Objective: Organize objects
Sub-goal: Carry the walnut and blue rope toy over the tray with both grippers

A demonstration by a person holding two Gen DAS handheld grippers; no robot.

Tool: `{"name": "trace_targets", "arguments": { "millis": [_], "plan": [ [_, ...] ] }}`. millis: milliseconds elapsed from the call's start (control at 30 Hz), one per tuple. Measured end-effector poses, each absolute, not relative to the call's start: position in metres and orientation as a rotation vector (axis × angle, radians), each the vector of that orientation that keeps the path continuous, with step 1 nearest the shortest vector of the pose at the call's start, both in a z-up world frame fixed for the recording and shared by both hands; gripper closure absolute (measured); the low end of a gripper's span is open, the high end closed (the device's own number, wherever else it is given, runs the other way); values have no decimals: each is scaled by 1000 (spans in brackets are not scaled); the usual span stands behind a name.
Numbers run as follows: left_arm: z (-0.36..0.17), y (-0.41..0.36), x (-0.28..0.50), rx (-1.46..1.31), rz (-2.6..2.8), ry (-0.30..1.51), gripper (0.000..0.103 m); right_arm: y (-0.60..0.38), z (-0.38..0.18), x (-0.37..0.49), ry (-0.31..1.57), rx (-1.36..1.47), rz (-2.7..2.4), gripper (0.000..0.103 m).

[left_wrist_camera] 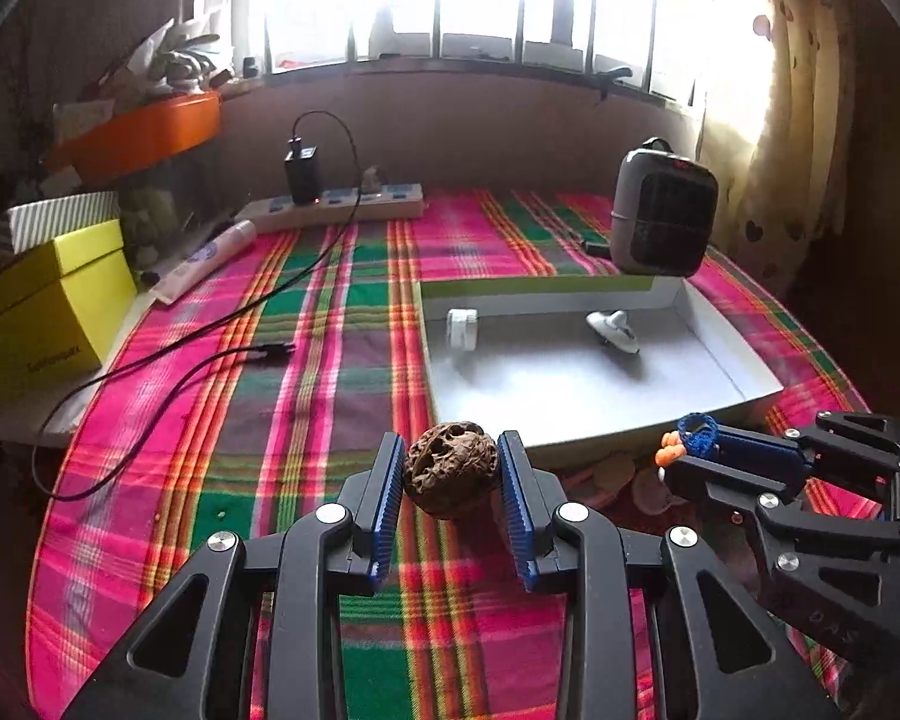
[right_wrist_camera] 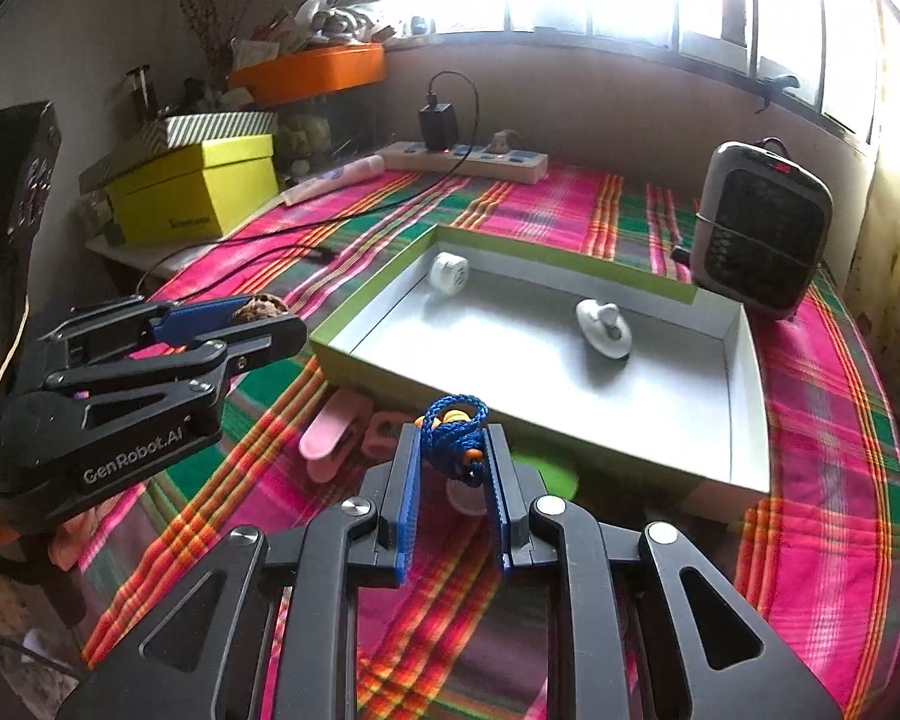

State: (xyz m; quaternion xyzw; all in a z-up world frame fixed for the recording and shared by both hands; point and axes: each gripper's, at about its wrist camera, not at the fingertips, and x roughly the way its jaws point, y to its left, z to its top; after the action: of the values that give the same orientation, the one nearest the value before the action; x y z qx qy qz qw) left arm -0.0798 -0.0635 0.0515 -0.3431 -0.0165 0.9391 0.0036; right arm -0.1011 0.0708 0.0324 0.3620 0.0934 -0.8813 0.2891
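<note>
My left gripper [left_wrist_camera: 451, 468] is shut on a brown wrinkled walnut [left_wrist_camera: 450, 476], held above the plaid cloth just short of the box's near left corner. The right gripper [right_wrist_camera: 455, 450] is shut on a blue cord with orange beads [right_wrist_camera: 453, 429], close to the near wall of the shallow white box [right_wrist_camera: 744, 420]. In the left wrist view the right gripper [left_wrist_camera: 687, 450] shows at the right with the blue cord [left_wrist_camera: 697, 433] at its tip. The left gripper [right_wrist_camera: 258, 315] shows at the left of the right wrist view. Inside the box lie a white roll [right_wrist_camera: 449, 273] and a white knobbed piece [right_wrist_camera: 603, 327].
A pink clip [right_wrist_camera: 330, 438], a pink piece [right_wrist_camera: 384, 429] and a green thing [right_wrist_camera: 549, 477] lie on the cloth before the box. A grey heater [right_wrist_camera: 762, 228] stands behind the box. A power strip [left_wrist_camera: 336, 204], black cable [left_wrist_camera: 168, 354], tube [left_wrist_camera: 207, 261] and yellow box [left_wrist_camera: 48, 312] sit left.
</note>
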Motion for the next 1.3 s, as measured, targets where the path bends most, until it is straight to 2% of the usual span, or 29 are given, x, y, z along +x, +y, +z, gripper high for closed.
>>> {"name": "trace_targets", "arguments": {
  "millis": [1300],
  "plan": [
    [34,-49,-166,-1159,2875,-31,74,55,21,-227,285,1092,-2299,82]
  ]
}}
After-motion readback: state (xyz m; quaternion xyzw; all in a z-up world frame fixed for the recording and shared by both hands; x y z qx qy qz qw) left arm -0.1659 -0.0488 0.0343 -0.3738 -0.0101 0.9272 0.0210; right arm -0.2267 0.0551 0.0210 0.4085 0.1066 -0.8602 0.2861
